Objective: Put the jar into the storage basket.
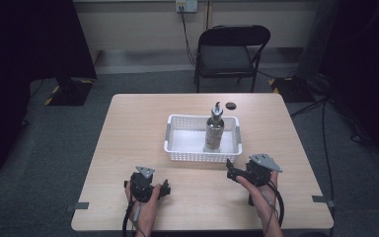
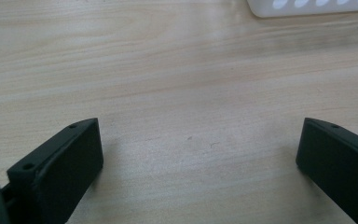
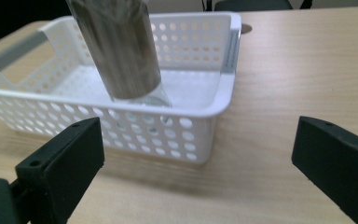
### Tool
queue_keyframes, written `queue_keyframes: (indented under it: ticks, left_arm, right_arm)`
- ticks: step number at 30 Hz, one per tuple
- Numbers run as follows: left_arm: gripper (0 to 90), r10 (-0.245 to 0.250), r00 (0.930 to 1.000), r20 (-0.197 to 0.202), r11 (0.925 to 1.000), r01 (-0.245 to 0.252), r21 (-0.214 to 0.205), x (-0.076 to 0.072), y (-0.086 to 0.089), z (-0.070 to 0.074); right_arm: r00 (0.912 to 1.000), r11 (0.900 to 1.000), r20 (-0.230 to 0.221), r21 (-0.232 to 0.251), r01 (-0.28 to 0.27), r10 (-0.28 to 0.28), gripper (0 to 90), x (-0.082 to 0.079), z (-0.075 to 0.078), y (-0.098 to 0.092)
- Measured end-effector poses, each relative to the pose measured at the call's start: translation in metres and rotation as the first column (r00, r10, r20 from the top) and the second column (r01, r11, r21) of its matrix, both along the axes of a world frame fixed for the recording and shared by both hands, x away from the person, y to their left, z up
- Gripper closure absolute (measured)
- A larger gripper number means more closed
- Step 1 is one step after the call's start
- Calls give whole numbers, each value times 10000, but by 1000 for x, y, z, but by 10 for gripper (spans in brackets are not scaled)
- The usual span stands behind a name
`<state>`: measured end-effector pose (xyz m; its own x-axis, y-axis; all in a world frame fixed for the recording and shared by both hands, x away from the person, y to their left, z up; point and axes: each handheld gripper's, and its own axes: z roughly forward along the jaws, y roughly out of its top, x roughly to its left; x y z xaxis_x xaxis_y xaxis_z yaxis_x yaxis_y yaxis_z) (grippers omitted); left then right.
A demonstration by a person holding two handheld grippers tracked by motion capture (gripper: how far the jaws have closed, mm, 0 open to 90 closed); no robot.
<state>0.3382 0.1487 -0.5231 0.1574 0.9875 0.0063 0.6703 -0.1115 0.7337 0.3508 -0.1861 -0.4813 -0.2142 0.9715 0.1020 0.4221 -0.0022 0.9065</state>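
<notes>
Dark glass bottle with black pump top [image 1: 214, 129]: upright inside white perforated plastic basket [image 1: 177, 153] mid light wooden tabletop [image 1: 128, 128]; top cut off in right gripper view. Right tool [image 1: 233, 172] near basket, gaping wide. Left tool [image 1: 165, 189] wide, empty.

You're working under even overhead light; the room's edges are falling dark, and the bottle [image 3: 121, 51] is blurring up close.

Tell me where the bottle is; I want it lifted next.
In the high view the bottle stands upright in the right half of the white basket at mid-table, just beyond the right gripper.
</notes>
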Motion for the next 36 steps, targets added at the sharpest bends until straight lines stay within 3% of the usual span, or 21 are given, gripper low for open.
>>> queue_keyframes:
  ticks: [14, 23, 29, 30, 33, 36]
  left_arm:
    - [0, -3, 10000, 0, 10000, 3, 3, 0, 0, 0]
    - [0, -2, 10000, 2, 10000, 2, -1, 0, 0, 0]
    - [0, -2, 10000, 0, 10000, 2, 2, 0, 0, 0]
    - [0, -2, 10000, -2, 10000, 2, 1, 0, 0, 0]
    - [0, -1, 10000, -1, 10000, 1, 1, 0, 0, 0]
    - [0, -2, 10000, 0, 10000, 2, 1, 0, 0, 0]
  right_arm:
    - [9957, 9986, -925, -518, -113, 64, 13, -13, -20, 1]
    - [9795, 9943, -2006, -1062, -55, -160, 13, -12, -34, 2]
    - [9719, 9923, -2334, -1236, 17, -307, 24, -9, -43, 1]
    - [9669, 9922, -2534, -1244, -15, -303, 21, -9, -43, 1]
    - [9675, 9916, -2495, -1289, 95, -417, 22, -8, -43, 1]
    - [9624, 9910, -2686, -1339, 45, -406, 18, -6, -44, 1]
